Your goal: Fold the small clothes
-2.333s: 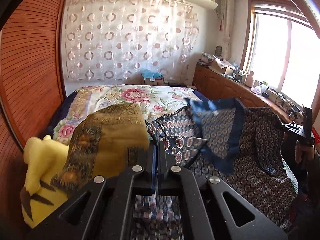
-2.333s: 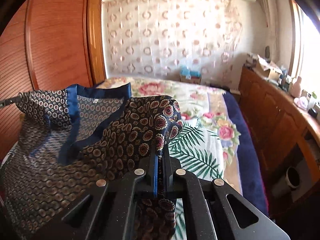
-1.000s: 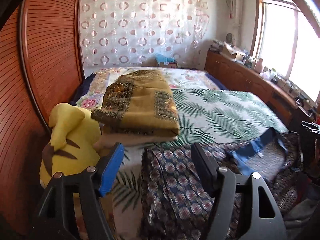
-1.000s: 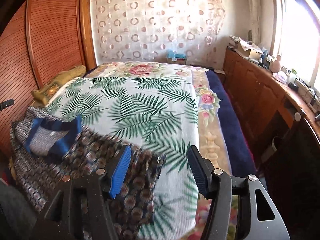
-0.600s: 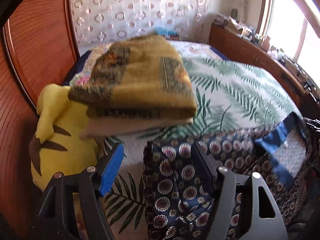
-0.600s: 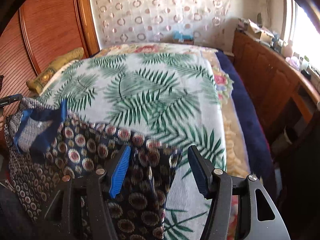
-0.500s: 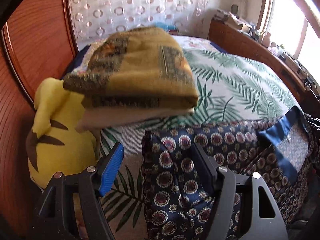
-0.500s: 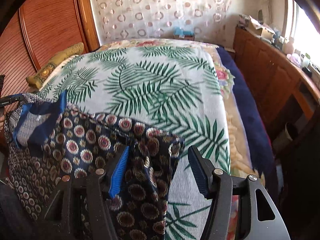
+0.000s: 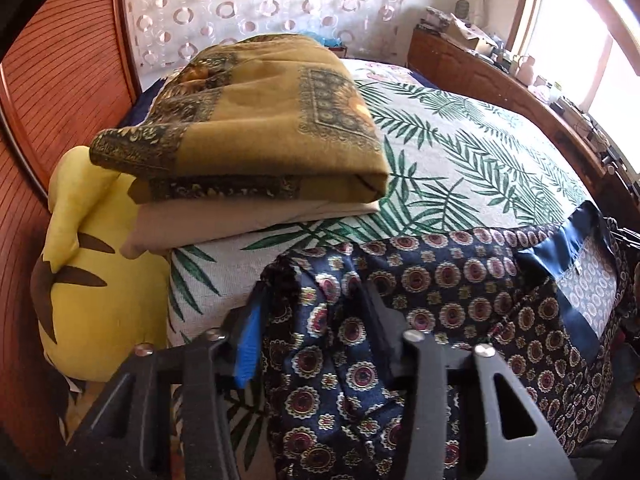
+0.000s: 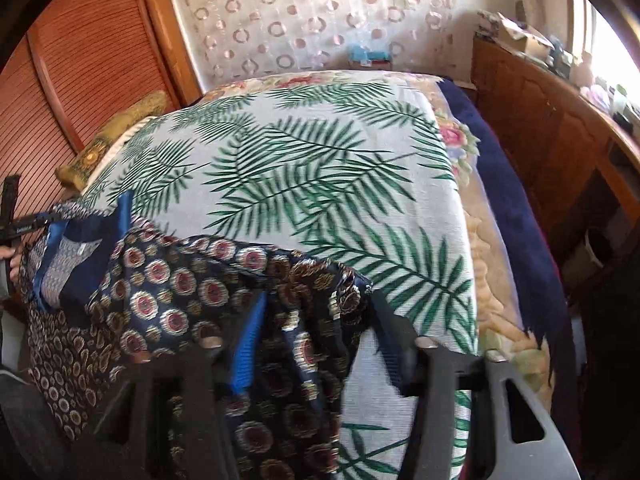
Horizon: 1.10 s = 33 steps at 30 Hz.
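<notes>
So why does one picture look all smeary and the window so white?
Right wrist view: motion blur smears the patterned garment and palm-leaf blanket. Left wrist view: sharper, but the window is glared white. Both: fisheye bends the edges.

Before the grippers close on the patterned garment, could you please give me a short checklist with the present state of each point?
1. Left gripper jaws apart around the garment's corner: ok.
2. Right gripper jaws apart with cloth bunched between them: ok.
3. Navy patterned garment lying flat: not ok, its near edge is rumpled and hangs over the bed's edge.
4. Blue collar band lying smooth: not ok, it is folded over.
5. Room on the palm-leaf bedspread beyond the garment: ok.
6. Folded mustard blanket and yellow plush apart from the garment: ok, though near its left corner.
</notes>
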{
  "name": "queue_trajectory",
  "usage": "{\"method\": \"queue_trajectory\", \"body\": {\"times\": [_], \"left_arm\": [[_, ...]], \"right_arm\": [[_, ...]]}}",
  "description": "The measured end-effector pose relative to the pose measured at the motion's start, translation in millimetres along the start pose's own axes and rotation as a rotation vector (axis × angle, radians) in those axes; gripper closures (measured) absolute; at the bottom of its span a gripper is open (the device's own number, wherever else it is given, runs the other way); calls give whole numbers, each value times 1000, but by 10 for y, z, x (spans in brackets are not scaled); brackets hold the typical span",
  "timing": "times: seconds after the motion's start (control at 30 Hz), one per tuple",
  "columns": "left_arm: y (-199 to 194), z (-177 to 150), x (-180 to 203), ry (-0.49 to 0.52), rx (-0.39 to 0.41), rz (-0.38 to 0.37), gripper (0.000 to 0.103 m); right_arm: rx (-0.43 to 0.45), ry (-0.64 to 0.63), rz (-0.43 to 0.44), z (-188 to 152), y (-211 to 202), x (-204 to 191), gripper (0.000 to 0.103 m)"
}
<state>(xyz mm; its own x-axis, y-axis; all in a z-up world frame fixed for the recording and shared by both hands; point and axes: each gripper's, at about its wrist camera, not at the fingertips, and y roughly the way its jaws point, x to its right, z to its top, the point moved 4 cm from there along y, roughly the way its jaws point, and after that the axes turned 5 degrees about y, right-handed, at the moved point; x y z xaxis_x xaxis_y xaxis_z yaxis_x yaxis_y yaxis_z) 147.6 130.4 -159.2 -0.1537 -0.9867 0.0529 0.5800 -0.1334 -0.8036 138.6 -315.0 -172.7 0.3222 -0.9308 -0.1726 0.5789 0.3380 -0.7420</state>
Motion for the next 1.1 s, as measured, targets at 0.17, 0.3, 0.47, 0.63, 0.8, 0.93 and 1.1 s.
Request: {"method": "queue_trajectory", "body": {"times": [0.17, 0.3, 0.47, 0.63, 0.8, 0.93, 1.1], "left_arm": [[-120, -13, 140, 20, 32, -36, 99], [-648, 122, 321, 20, 186, -42, 99], [-1379, 448, 504, 43, 374, -45, 99], [-1973, 930, 588, 58, 540, -25, 99], [-2076, 1507, 472, 30, 612, -1, 99], [-1823, 1853, 426, 27, 600, 35, 99], [-1127, 1957, 306, 9, 492, 79, 99]], "right_arm": [[2, -72, 30, -66, -65, -173, 94], [111, -68, 39, 20, -387, -207, 96], [285, -105, 8, 333, -1054, -285, 96], [455, -173, -37, 828, -1793, -352, 96], [546, -233, -111, 1416, -2150, -368, 96], [556, -234, -162, 1812, -2045, -308, 96], [468, -181, -172, 2046, -1428, -315, 95]]}}
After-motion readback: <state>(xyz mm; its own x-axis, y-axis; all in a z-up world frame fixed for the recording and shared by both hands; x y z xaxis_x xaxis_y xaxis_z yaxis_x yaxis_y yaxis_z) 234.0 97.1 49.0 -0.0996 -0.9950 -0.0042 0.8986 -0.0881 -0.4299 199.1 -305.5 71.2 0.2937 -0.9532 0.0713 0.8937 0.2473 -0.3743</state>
